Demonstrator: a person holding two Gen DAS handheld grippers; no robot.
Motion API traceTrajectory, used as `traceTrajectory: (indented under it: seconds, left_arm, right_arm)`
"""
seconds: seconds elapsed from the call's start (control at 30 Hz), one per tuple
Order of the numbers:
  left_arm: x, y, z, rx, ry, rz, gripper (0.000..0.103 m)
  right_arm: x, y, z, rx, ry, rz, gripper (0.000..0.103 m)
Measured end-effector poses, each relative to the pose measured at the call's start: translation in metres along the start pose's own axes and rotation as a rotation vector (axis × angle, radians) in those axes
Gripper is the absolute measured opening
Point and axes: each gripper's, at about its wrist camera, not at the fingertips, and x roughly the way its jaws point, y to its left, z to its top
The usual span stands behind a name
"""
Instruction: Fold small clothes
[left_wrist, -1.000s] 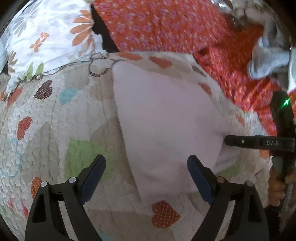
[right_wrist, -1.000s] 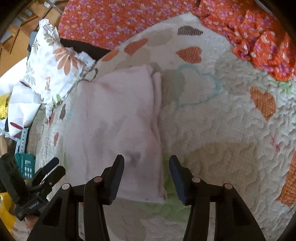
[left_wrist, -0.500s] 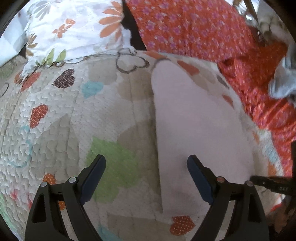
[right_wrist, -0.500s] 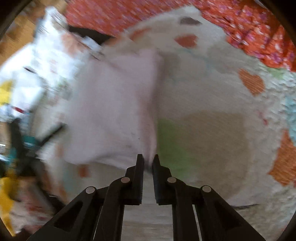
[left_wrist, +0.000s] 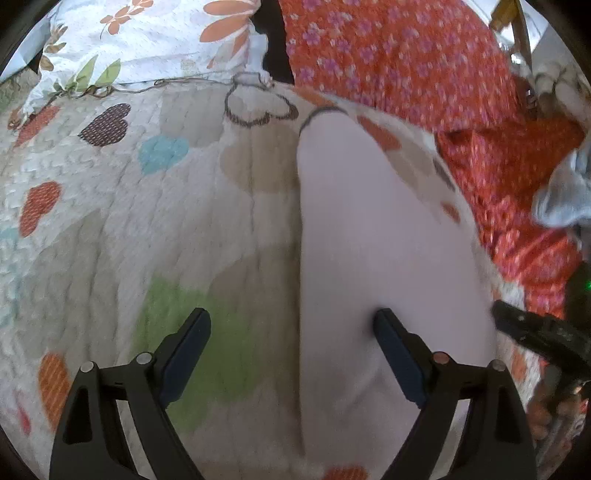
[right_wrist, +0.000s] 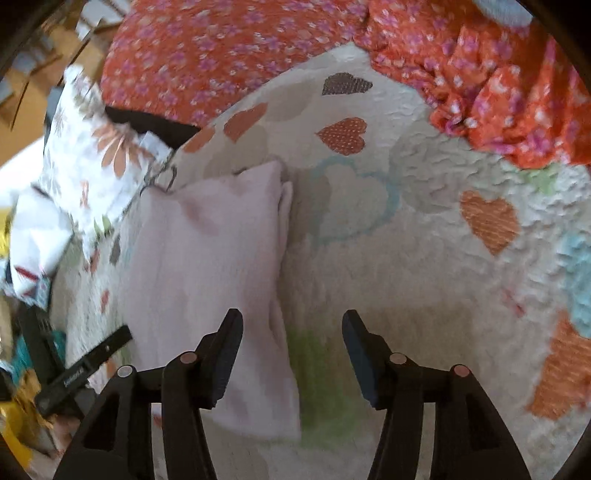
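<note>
A pale pink folded cloth (left_wrist: 384, 258) lies flat on the heart-patterned quilt (left_wrist: 129, 221). My left gripper (left_wrist: 291, 343) is open and empty, its jaws straddling the cloth's left folded edge. In the right wrist view the same cloth (right_wrist: 207, 266) lies at left on the quilt (right_wrist: 424, 258). My right gripper (right_wrist: 291, 343) is open and empty above the cloth's near right edge. The right gripper's tip (left_wrist: 524, 328) shows at the cloth's right side in the left wrist view. The left gripper's tip (right_wrist: 88, 365) shows at lower left in the right wrist view.
An orange-red flowered fabric (left_wrist: 406, 62) is piled at the back and right (right_wrist: 498, 74). A white floral pillow (left_wrist: 140, 44) lies at the back left (right_wrist: 96, 162). A grey-blue garment (left_wrist: 565, 195) rests on the red fabric. Clutter (right_wrist: 22, 332) lies beyond the quilt's left edge.
My right gripper was shut at the cloth's near right corner half a second ago and has now opened, leaving the cloth flat. The left gripper stayed open and shifted left along the cloth.
</note>
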Motion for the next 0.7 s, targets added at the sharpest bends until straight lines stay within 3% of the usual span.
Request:
traceTrajectory:
  seconds: [0.17, 0.27, 0.3, 0.33, 0.37, 0.4, 0.57, 0.6, 0.67, 0.7]
  left_arm:
    - [0.023, -0.001, 0.007, -0.045, -0.01, -0.105, 0.103]
    - [0.026, -0.012, 0.006, -0.017, 0.005, -0.122, 0.101]
    - [0.025, -0.017, 0.005, -0.005, 0.016, -0.137, 0.085]
    - [0.021, -0.021, 0.004, 0.01, 0.013, -0.119, 0.078]
    - [0.016, -0.024, 0.004, 0.029, 0.01, -0.134, 0.043]
    - [0.012, -0.025, 0.006, 0.032, 0.024, -0.159, 0.033]
    - [-0.031, -0.011, 0.018, -0.028, -0.054, -0.169, 0.013]
    - [-0.044, -0.007, 0.021, -0.031, -0.089, -0.185, 0.003]
    - [-0.069, -0.002, 0.026, -0.023, -0.141, -0.191, 0.003]
    - [-0.08, 0.0, 0.028, -0.008, -0.162, -0.159, 0.003]
  right_arm:
    - [0.05, -0.006, 0.028, 0.084, 0.043, 0.137, 0.066]
    - [0.075, 0.0, 0.033, 0.117, 0.074, 0.224, 0.066]
    - [0.078, 0.005, 0.033, 0.12, 0.063, 0.227, 0.062]
    - [0.082, 0.012, 0.034, 0.121, 0.058, 0.227, 0.056]
    - [0.086, 0.021, 0.034, 0.117, 0.066, 0.222, 0.049]
    - [0.086, 0.034, 0.036, 0.1, 0.059, 0.197, 0.037]
    - [0.059, 0.083, 0.04, 0.019, -0.001, 0.252, 0.033]
    - [0.048, 0.096, 0.04, -0.013, -0.026, 0.264, 0.033]
    - [0.032, 0.113, 0.04, -0.051, -0.066, 0.299, 0.032]
    - [0.025, 0.119, 0.04, -0.062, -0.078, 0.335, 0.032]
